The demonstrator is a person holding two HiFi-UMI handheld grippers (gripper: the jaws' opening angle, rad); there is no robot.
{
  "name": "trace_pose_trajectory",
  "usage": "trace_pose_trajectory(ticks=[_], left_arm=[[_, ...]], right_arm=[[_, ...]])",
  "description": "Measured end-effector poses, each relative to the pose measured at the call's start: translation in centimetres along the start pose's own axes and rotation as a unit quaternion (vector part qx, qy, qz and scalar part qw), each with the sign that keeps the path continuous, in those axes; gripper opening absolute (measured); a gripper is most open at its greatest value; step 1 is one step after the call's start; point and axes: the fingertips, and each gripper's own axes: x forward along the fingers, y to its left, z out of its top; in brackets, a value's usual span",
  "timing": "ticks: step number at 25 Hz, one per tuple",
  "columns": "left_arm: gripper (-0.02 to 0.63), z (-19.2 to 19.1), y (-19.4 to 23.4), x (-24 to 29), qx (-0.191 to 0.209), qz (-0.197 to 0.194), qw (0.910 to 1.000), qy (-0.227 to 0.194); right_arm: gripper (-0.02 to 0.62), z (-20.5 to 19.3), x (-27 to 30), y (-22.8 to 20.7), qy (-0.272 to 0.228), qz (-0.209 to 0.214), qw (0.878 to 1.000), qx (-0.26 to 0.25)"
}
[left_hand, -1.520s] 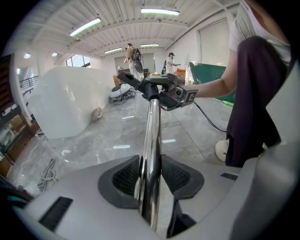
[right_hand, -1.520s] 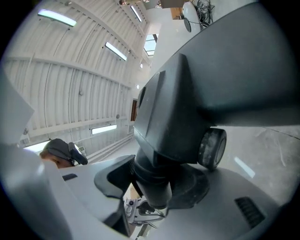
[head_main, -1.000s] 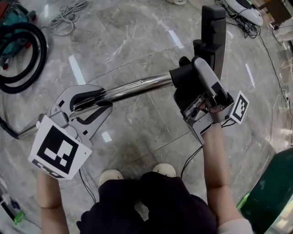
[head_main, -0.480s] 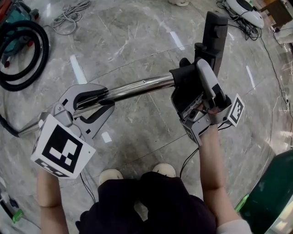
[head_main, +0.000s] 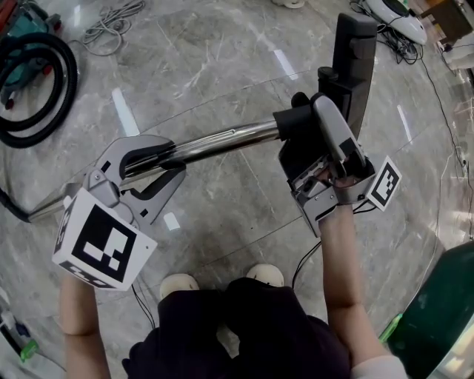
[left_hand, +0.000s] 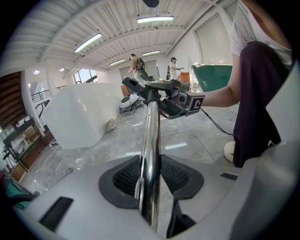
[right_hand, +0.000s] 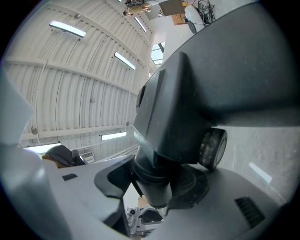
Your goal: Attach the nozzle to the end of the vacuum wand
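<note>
In the head view a chrome vacuum wand (head_main: 222,141) runs across the middle. My left gripper (head_main: 152,166) is shut on its left part. At its right end the wand meets the neck of the black nozzle (head_main: 354,52), whose flat head points away from me. My right gripper (head_main: 311,141) is shut on that neck. In the left gripper view the wand (left_hand: 151,140) lies between the pads of my left gripper (left_hand: 151,180) and leads to the nozzle (left_hand: 140,86). The right gripper view shows my right gripper (right_hand: 154,187) clamped on the nozzle's neck (right_hand: 154,183), below a small wheel (right_hand: 213,147).
A coiled black hose (head_main: 63,96) and loose cables (head_main: 111,22) lie on the marble floor at the upper left. A green bin (head_main: 444,311) stands at the lower right, a white machine (head_main: 396,15) at the top right. My shoes (head_main: 181,285) are below the wand.
The nozzle's far end has tipped slightly to the right. Both grippers keep their holds in the same place.
</note>
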Motion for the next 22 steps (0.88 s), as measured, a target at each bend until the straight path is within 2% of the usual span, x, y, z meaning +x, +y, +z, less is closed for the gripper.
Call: trace_pose_trajectory(ticks=[15,22], left_arm=[[0.147,-0.3,-0.3,0.5,-0.007,0.007,0.9997,-0.021],[0.147,-0.7,-0.3,0.8,-0.026,0.003,0.9991,-0.033]], right_arm=[[0.219,-0.4,-0.3,-0.7,0.001,-0.019,1.0,-0.007],[0.216,-0.7,-0.5,-1.2,-0.008,-0.035,0.999,-0.02]])
